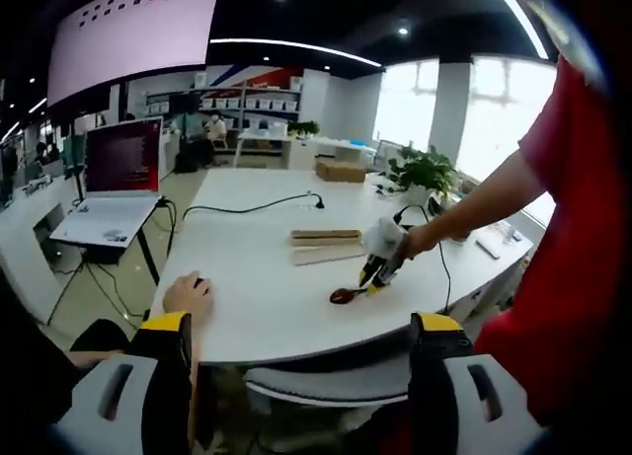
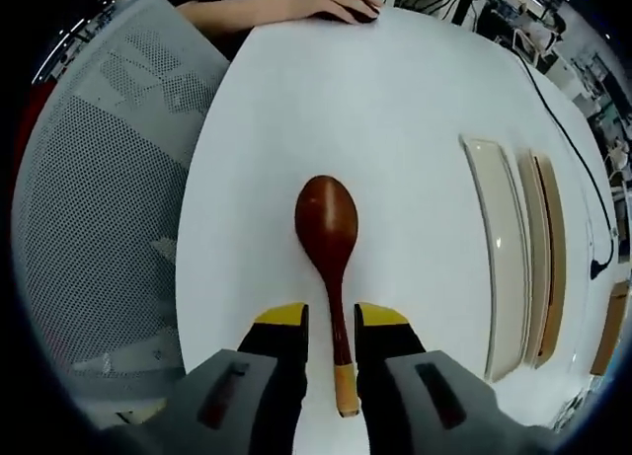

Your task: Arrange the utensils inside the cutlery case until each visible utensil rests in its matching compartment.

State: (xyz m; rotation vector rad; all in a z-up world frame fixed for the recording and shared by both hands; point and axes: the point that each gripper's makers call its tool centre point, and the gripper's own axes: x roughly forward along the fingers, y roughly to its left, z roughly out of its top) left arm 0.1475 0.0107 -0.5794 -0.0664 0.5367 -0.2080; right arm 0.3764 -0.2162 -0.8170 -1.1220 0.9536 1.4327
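Left gripper view: left gripper (image 1: 301, 341) at 6 o'clock, fingers wide, holding nothing. White counter (image 1: 257, 258) ahead. Right gripper (image 1: 379, 270) at 3 o'clock, tip down over dark brown wooden spoon (image 1: 346, 295). Pale wooden cutlery case (image 1: 326, 246) just beyond, at 1 o'clock from spoon. Person's hand (image 1: 188, 295) rests on counter edge at 9 o'clock.

Right gripper view: fingers straddle spoon handle, narrow gap, contact unclear. Spoon bowl points to 12 o'clock. Case lies at 3 o'clock, apart from spoon. Grey mesh chair (image 2: 99, 198) at 9 o'clock.
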